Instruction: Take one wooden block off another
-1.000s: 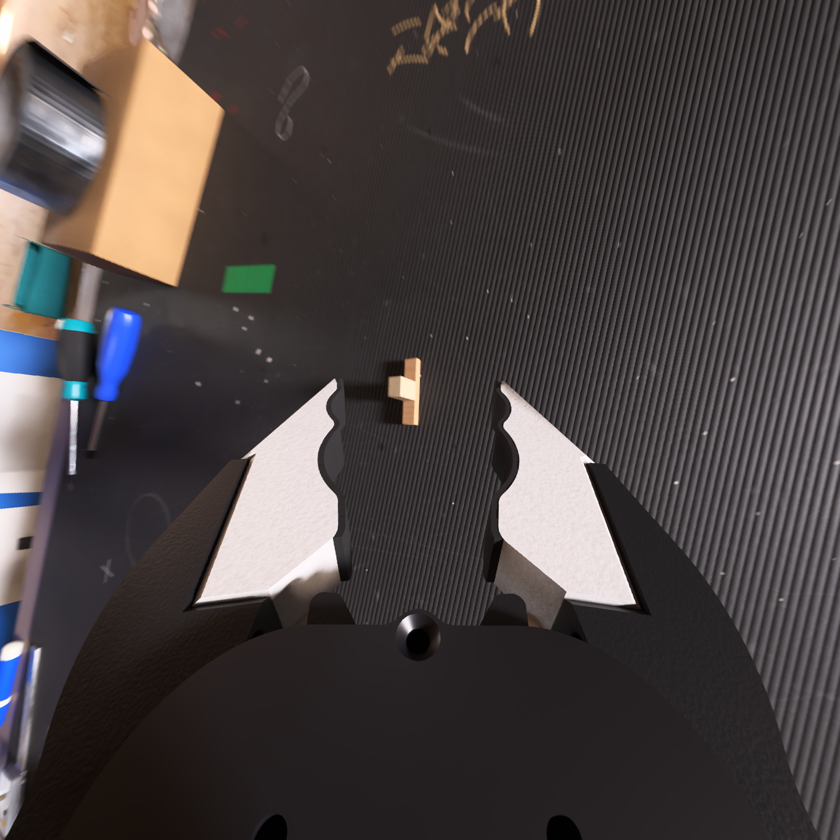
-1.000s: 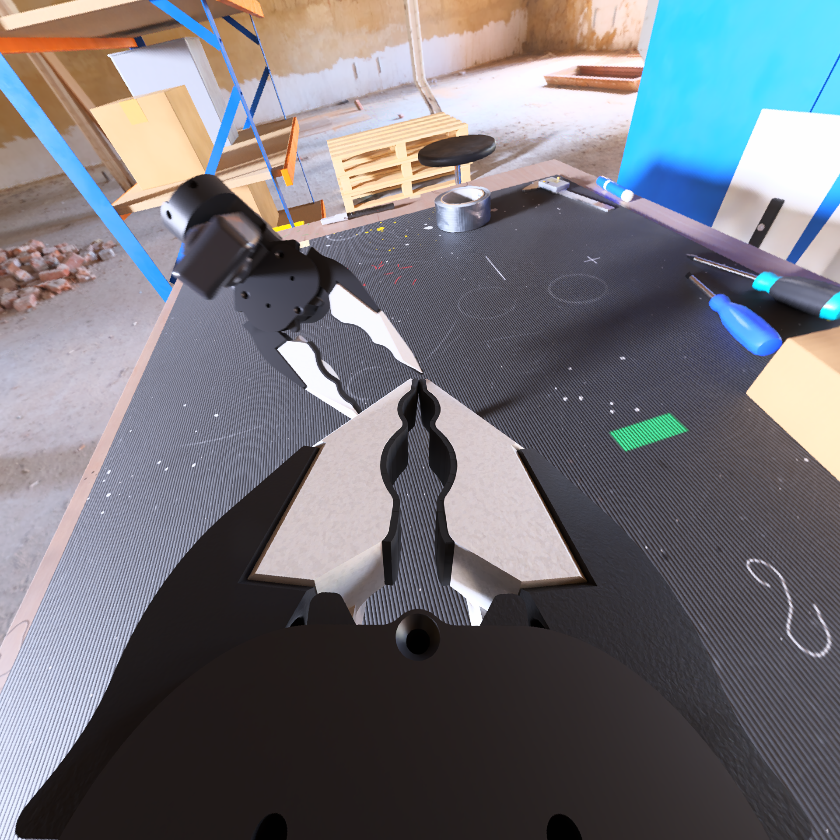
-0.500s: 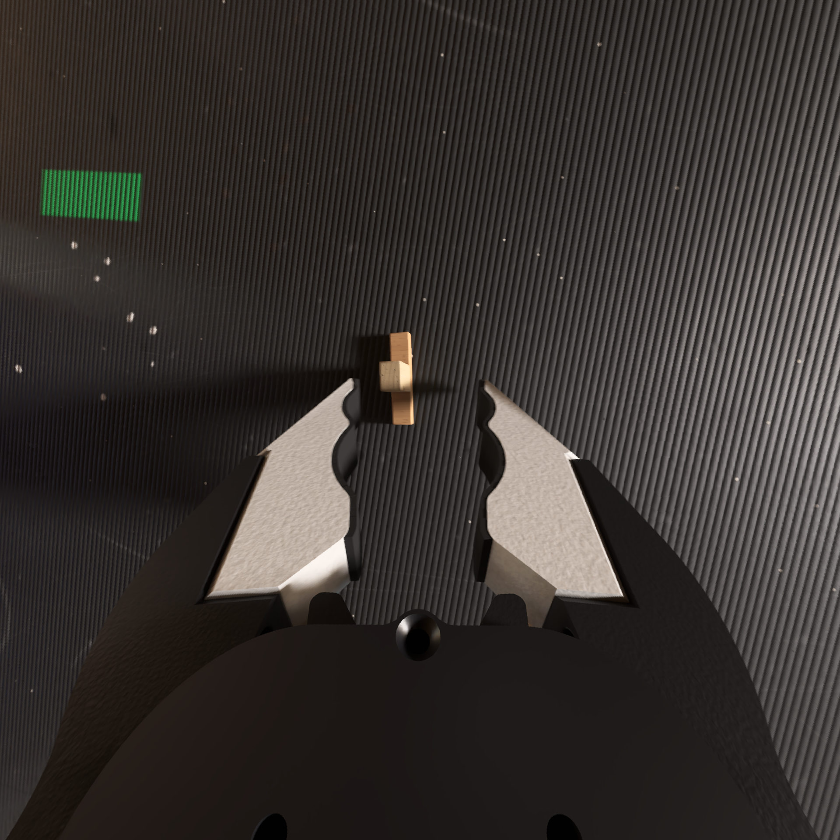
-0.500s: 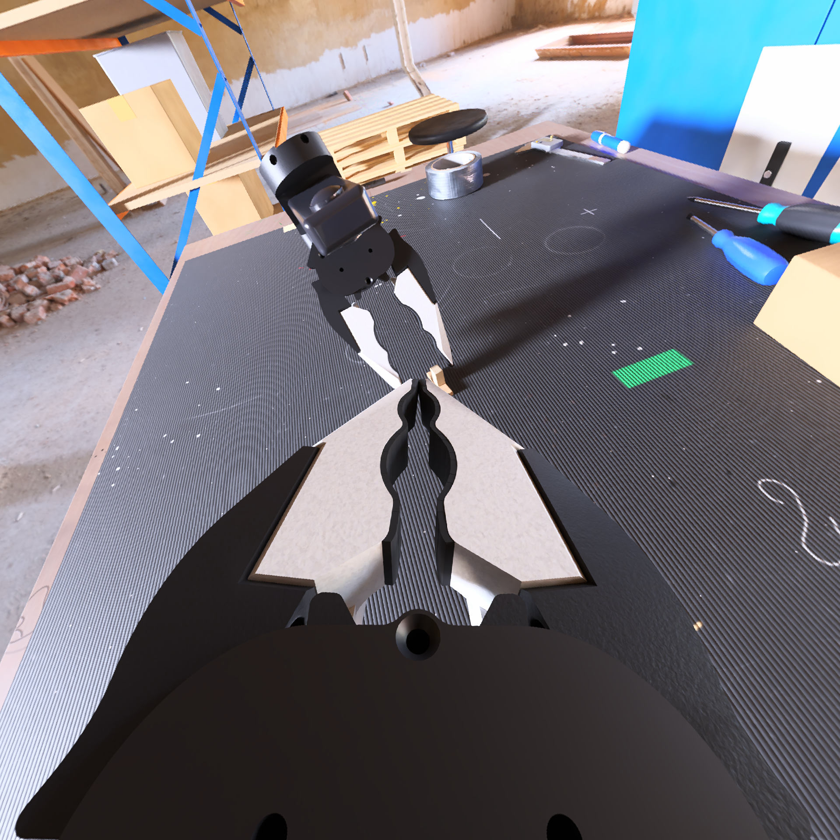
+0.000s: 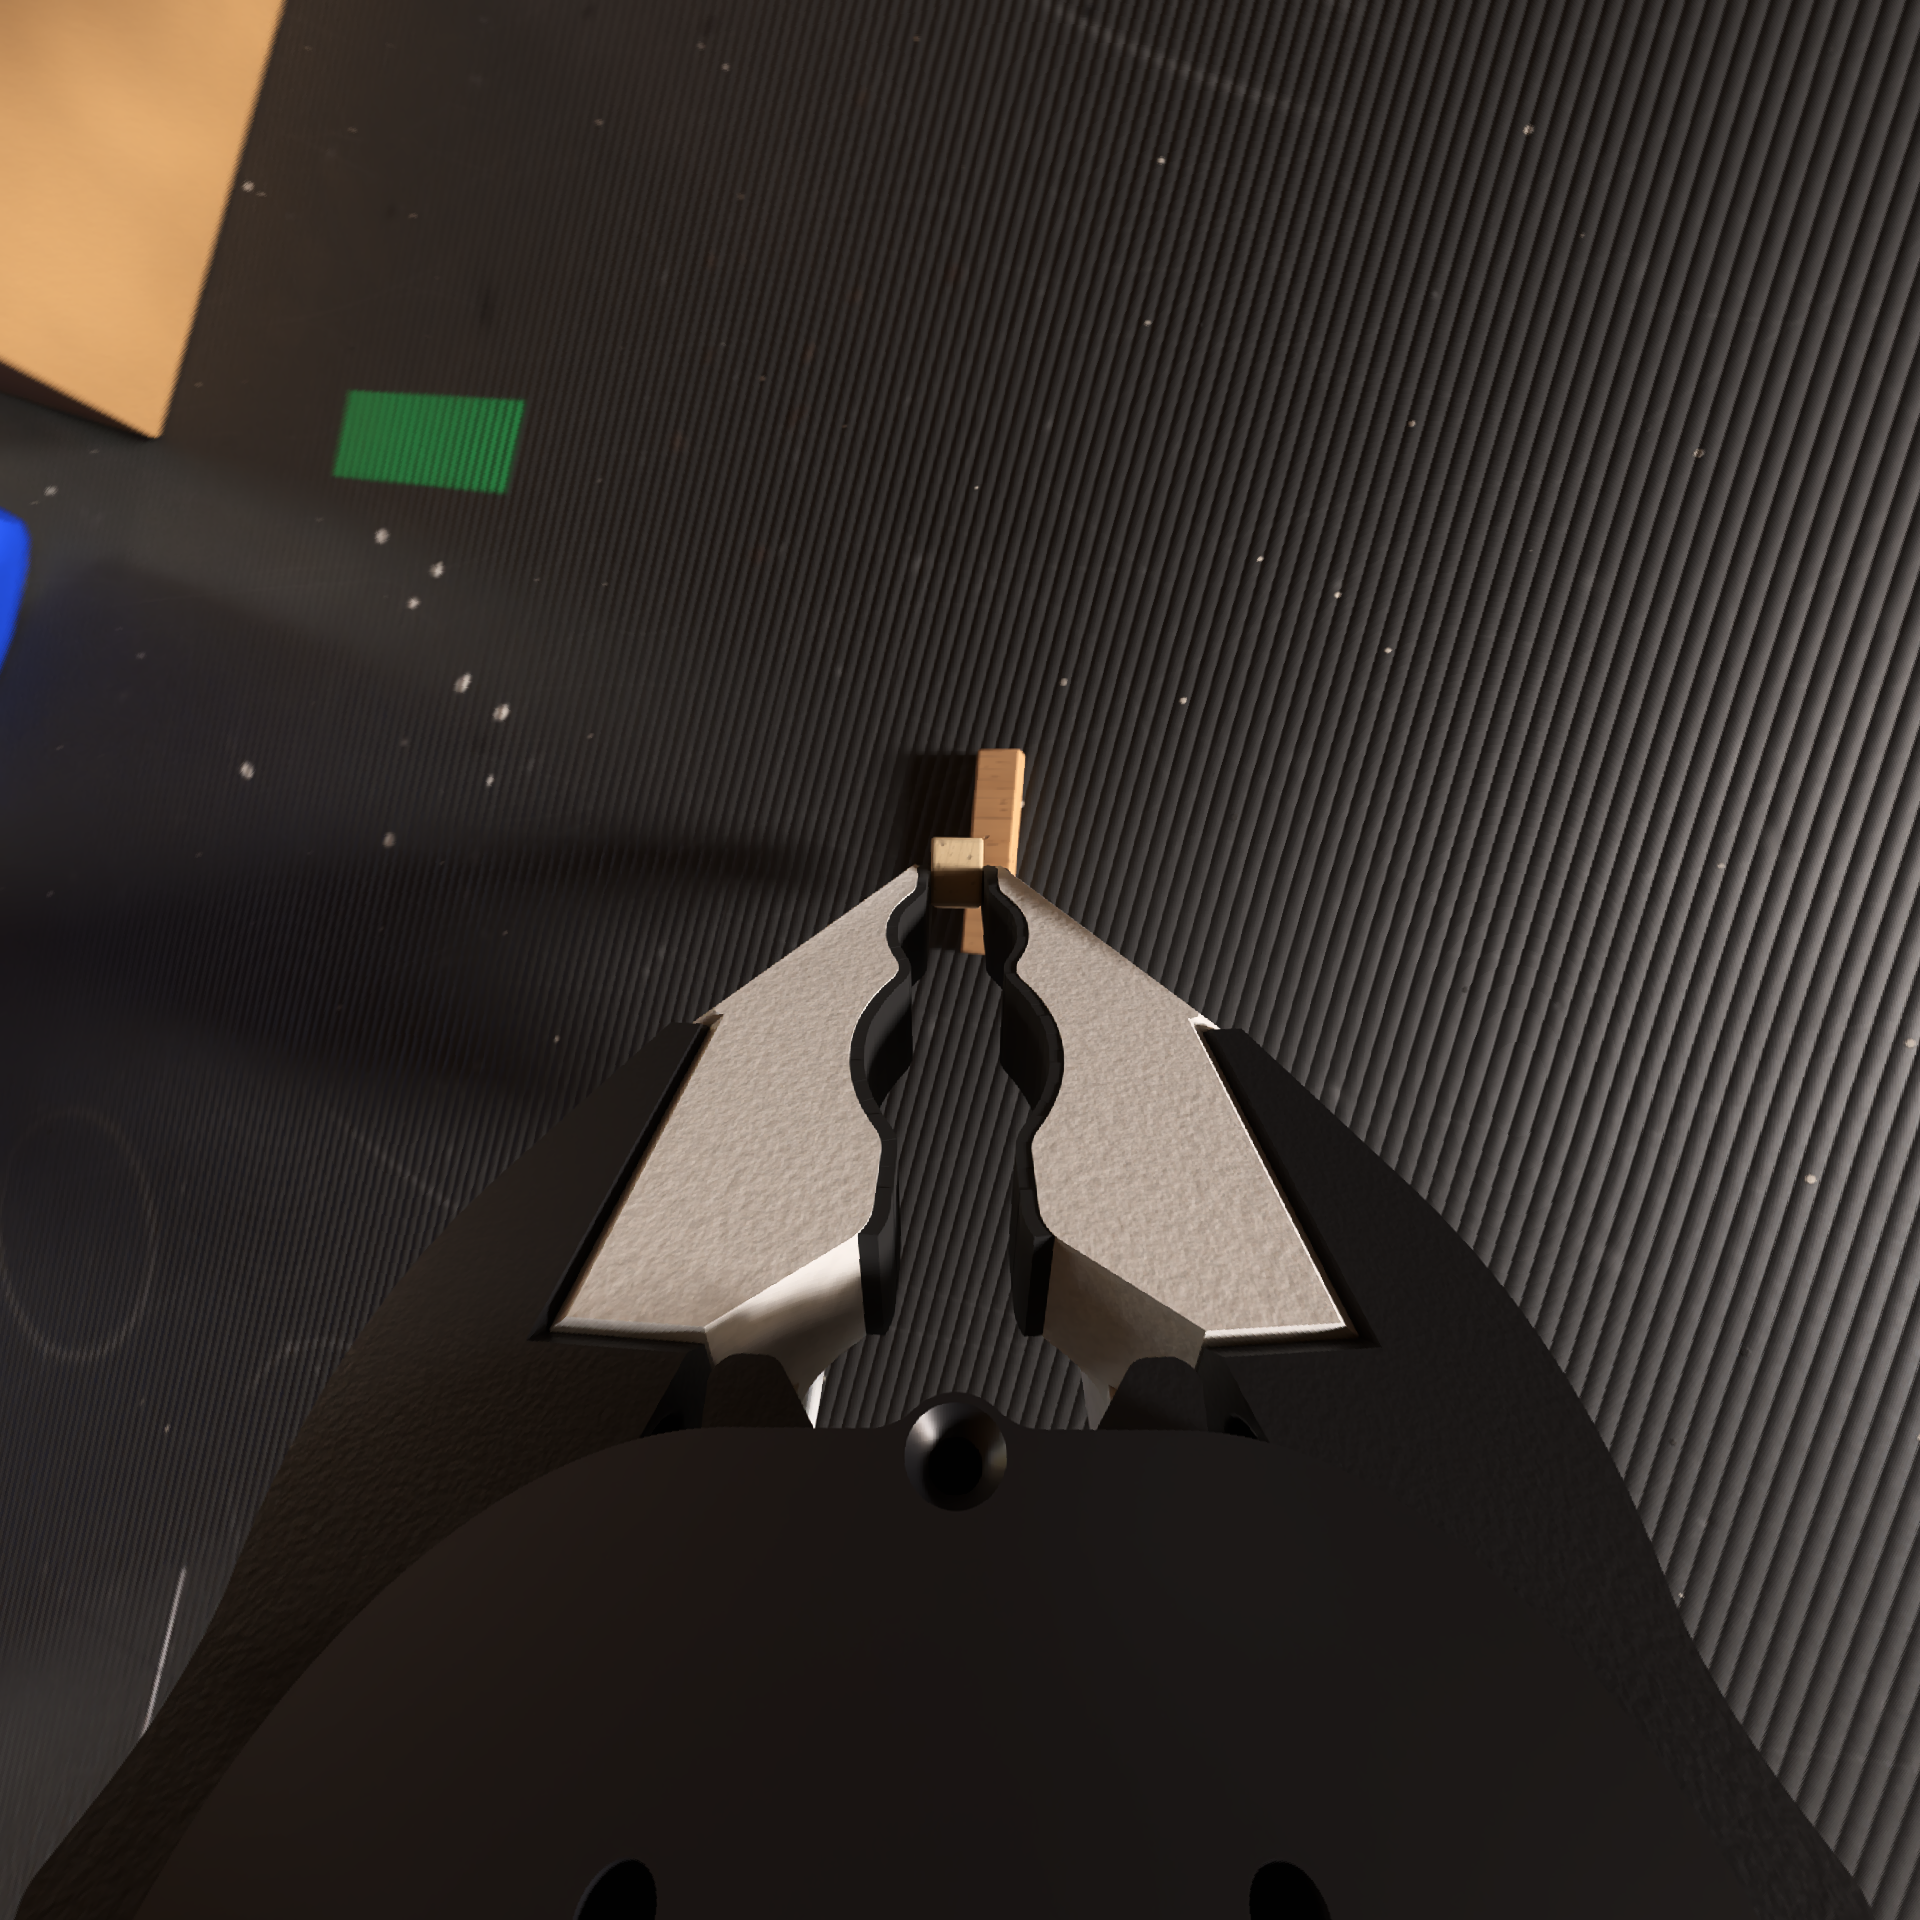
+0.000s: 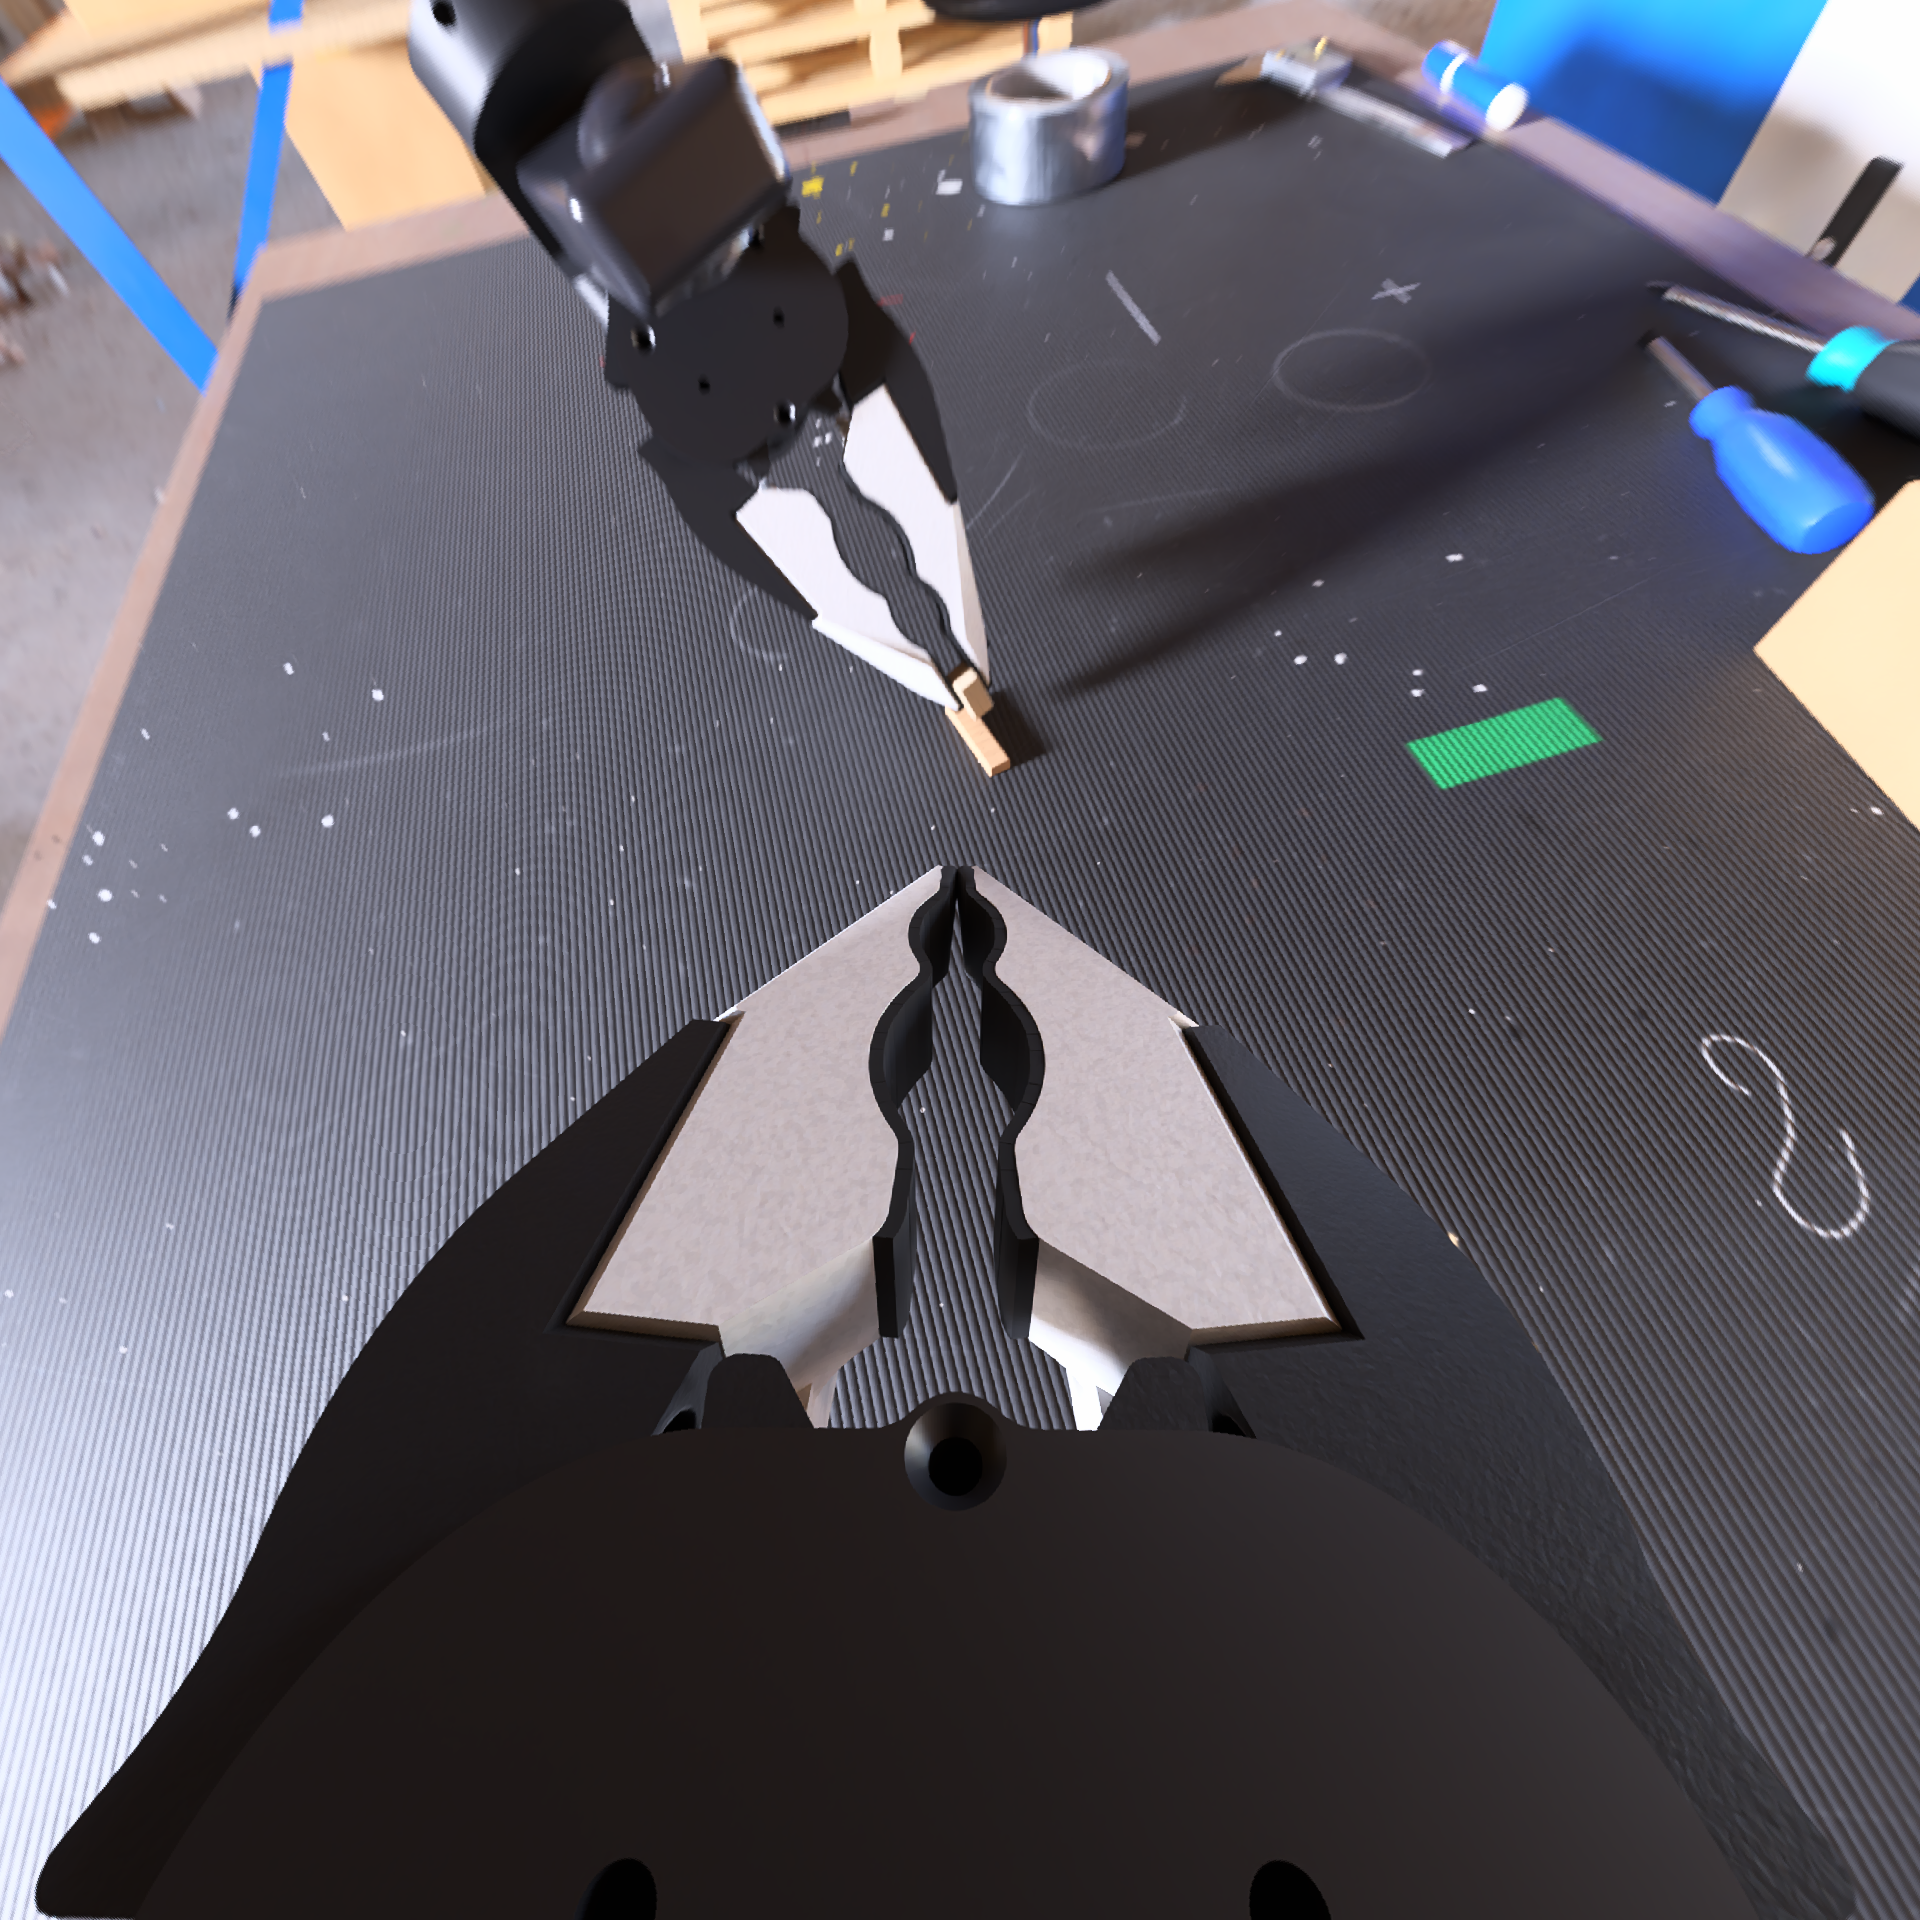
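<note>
Left wrist view: left claw [image 5: 961,871] pinched onto the small upper block [image 5: 956,871] at twelve o'clock, fingertips narrowed to its width. Long lower block [image 5: 997,805] lying flat on the desk [image 5: 1455,623] beneath, poking out beyond. Grasp step, by the look; next calls for a straight lift, lower block left behind.

Right wrist view: right claw [image 6: 954,883] fully closed on nothing, hovering low and level. Left claw at twelve o'clock, tilted steeply down onto the blocks. Green patch [image 6: 1501,742] at two o'clock.
</note>
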You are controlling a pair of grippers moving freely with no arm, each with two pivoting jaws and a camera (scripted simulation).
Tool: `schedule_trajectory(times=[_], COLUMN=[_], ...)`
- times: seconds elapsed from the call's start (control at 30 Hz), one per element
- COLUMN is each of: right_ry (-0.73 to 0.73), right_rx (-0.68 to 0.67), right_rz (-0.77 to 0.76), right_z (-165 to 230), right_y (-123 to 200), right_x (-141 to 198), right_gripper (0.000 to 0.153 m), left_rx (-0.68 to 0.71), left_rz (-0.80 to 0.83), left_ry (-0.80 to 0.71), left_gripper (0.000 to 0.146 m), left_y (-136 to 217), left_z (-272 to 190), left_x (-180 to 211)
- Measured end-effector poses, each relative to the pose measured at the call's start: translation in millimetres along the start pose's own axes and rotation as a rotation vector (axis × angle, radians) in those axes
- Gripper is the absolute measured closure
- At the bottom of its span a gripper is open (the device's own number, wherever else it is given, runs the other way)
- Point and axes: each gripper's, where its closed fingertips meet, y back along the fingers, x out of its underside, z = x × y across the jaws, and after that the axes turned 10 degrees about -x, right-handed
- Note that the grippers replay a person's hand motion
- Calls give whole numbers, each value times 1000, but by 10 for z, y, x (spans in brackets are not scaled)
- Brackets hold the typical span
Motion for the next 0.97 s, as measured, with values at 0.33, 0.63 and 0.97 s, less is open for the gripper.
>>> schedule_trajectory(times=[0.33,0.63,0.97], right_ry=[86,122,362], right_rx=[6,44,73], right_rz=[278,323,461], right_z=[-161,-314,-477], right_y=[-669,-844,-1274], right_x=[318,328,182], right_gripper=[153,114,132], left_rx=[-97,-152,-138], left_rz=[7,-39,-86], left_ry=[28,27,79], left_gripper=[137,137,137], left_y=[111,234,496], left_z=[178,283,287], left_x=[108,22,-239])
